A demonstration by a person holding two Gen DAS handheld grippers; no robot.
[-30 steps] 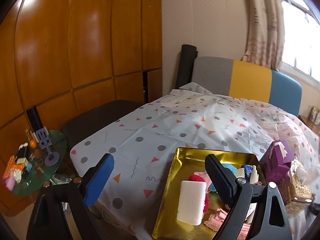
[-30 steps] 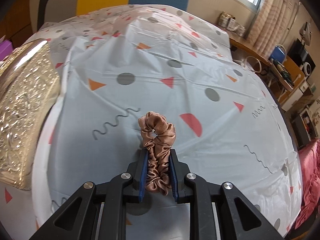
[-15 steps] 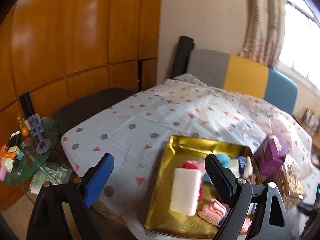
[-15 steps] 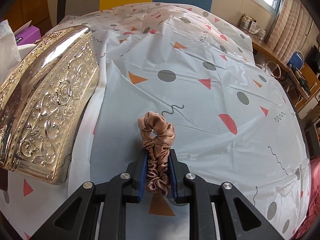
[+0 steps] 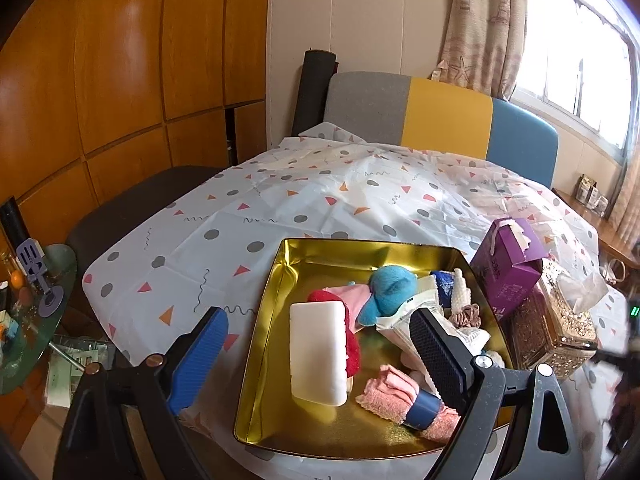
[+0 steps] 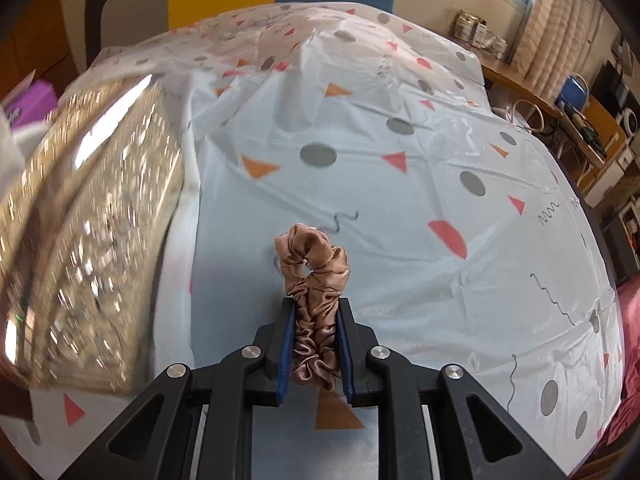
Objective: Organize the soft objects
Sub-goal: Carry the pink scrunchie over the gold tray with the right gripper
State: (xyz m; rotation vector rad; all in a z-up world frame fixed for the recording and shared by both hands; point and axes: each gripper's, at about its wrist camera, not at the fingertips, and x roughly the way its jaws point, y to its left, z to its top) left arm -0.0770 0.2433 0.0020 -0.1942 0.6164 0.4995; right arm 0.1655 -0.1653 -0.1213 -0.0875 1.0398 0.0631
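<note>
Clamping brown scrunchie (image 6: 312, 280) in right gripper (image 6: 314, 344), long axis along fingers, loop forward | left gripper (image 5: 320, 356) wide, empty, above gold tray (image 5: 280, 280) | patterned tablecloth (image 6: 400, 160), curtained window (image 5: 568, 40)

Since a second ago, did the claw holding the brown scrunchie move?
Yes. The right claw, shut on the scrunchie, moved nearer the shiny gold tissue box, which looks bigger now.

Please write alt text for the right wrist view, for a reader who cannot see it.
The right gripper is shut on a brown satin scrunchie above a patterned tablecloth. An ornate gold box sits blurred at left.
</note>
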